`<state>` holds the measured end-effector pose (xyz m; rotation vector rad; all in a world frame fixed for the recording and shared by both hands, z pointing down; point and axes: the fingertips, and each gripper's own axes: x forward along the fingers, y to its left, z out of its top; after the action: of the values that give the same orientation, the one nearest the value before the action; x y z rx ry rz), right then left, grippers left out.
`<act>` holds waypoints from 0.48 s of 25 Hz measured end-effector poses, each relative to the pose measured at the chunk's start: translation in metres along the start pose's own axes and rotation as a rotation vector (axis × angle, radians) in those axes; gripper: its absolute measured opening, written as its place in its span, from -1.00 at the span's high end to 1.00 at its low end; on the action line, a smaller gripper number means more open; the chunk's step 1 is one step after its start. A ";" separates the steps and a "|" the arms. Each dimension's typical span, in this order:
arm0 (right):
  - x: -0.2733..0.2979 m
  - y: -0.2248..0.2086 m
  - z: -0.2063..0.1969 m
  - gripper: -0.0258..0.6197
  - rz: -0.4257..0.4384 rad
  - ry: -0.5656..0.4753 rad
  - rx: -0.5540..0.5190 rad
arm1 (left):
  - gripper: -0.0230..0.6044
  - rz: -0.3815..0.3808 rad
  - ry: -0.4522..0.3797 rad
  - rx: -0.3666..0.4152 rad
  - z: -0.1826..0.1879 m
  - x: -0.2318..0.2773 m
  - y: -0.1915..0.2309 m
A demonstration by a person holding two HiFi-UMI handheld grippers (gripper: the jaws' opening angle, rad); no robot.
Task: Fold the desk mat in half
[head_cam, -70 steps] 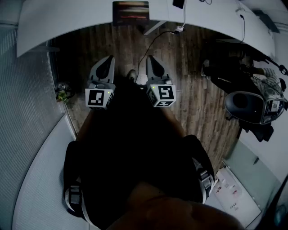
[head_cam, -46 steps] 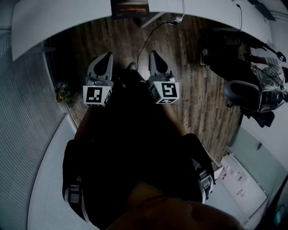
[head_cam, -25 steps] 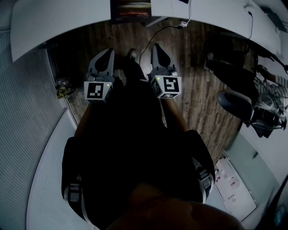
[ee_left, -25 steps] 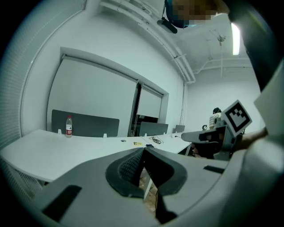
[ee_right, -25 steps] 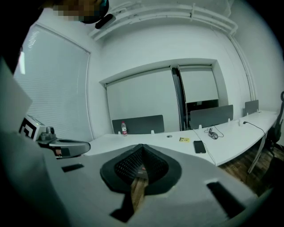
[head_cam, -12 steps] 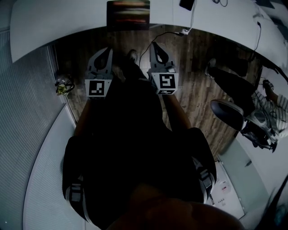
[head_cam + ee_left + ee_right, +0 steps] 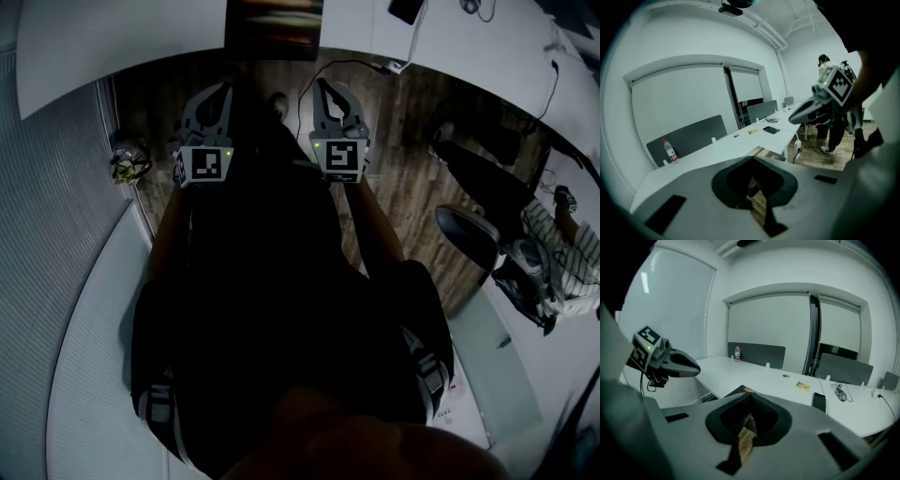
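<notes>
The desk mat (image 7: 274, 17) is a dark sheet with an orange-streaked print. It lies flat at the near edge of the white desk (image 7: 112, 37). In both gripper views a corner of the desk mat (image 7: 767, 152) (image 7: 743, 390) shows just past the jaws. My left gripper (image 7: 222, 92) and right gripper (image 7: 327, 90) hang side by side over the wooden floor, short of the desk's edge. Both are shut with nothing in them. The left gripper (image 7: 753, 161) sees the right one (image 7: 812, 108), and the right gripper (image 7: 749, 398) sees the left one (image 7: 670, 363).
On the desk are a water bottle (image 7: 737, 352), a yellow card (image 7: 803, 386), a black phone (image 7: 819, 401), a mouse (image 7: 840, 396) and grey divider panels (image 7: 757, 355). A cable and plug (image 7: 394, 64) hang below the desk. An office chair (image 7: 469, 234) and another person (image 7: 827, 75) are at the right.
Both grippers have moved forward toward the desk's edge and the mat, still side by side and shut. The view has turned a little to the right.
</notes>
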<state>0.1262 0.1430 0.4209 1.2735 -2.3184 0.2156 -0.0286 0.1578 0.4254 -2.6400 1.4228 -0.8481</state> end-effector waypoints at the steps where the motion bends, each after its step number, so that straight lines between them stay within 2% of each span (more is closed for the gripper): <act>1: 0.006 0.000 -0.005 0.92 0.007 0.011 -0.005 | 0.91 -0.004 0.018 0.045 -0.006 0.004 0.003; 5: 0.029 -0.006 -0.016 0.92 0.007 0.016 -0.014 | 0.91 -0.041 0.064 0.222 -0.030 0.024 0.011; 9: 0.050 -0.004 -0.032 0.92 0.009 0.057 -0.053 | 0.91 -0.110 0.092 0.279 -0.054 0.043 0.010; 12: 0.073 -0.008 -0.056 0.92 0.023 0.098 -0.062 | 0.91 -0.140 0.096 0.362 -0.076 0.068 0.003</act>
<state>0.1187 0.1034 0.5040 1.1810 -2.2400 0.2076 -0.0368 0.1201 0.5200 -2.4684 0.9917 -1.1376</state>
